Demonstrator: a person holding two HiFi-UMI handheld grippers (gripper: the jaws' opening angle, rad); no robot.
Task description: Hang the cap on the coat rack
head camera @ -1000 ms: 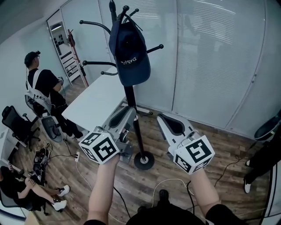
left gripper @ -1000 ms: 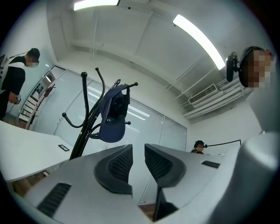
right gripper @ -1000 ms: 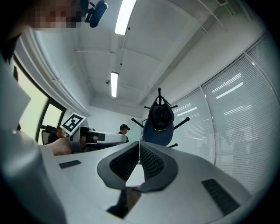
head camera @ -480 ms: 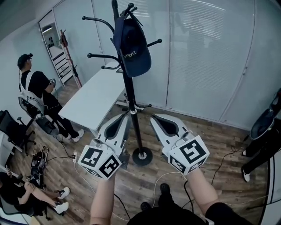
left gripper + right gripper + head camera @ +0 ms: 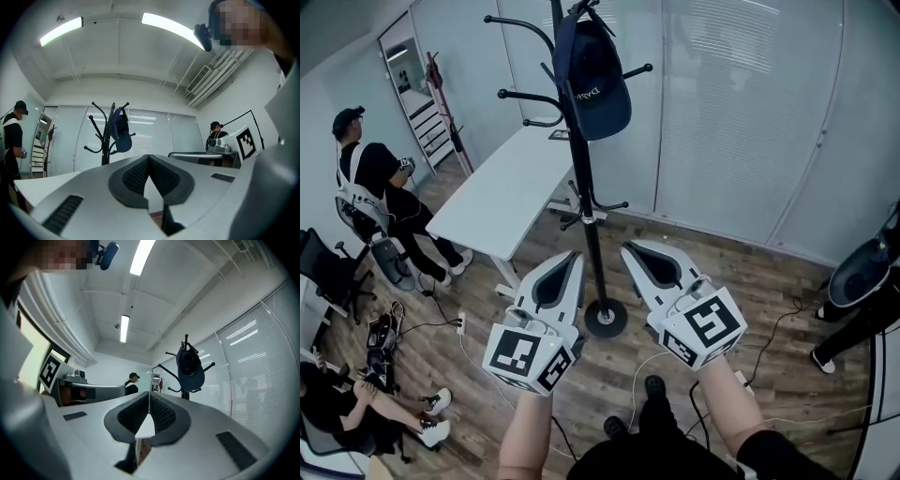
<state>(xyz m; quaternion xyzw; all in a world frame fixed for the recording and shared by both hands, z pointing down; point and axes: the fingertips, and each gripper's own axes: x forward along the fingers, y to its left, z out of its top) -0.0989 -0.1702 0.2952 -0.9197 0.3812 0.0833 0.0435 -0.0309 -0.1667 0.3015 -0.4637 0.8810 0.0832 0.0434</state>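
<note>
A navy cap [image 5: 594, 77] hangs from an upper hook of the black coat rack [image 5: 585, 197], which stands on a round base on the wood floor. Both gripper views show it too: cap [image 5: 119, 133] left of centre, cap [image 5: 190, 367] right of centre. My left gripper [image 5: 573, 254] is low and left of the pole, its jaws shut with nothing between them. My right gripper [image 5: 629, 247] is held just right of the pole, likewise shut and empty. Both are well below the cap and apart from the rack.
A white table [image 5: 502, 194] stands behind and left of the rack. Frosted glass wall panels [image 5: 741, 122] run behind. A person in a black cap [image 5: 375, 178] sits at the left, another person [image 5: 347, 403] sits lower left. Cables lie on the floor.
My left gripper's jaws have closed and it has drawn back toward me. The cap stays on the rack, which now sits higher and more central in the head view.
</note>
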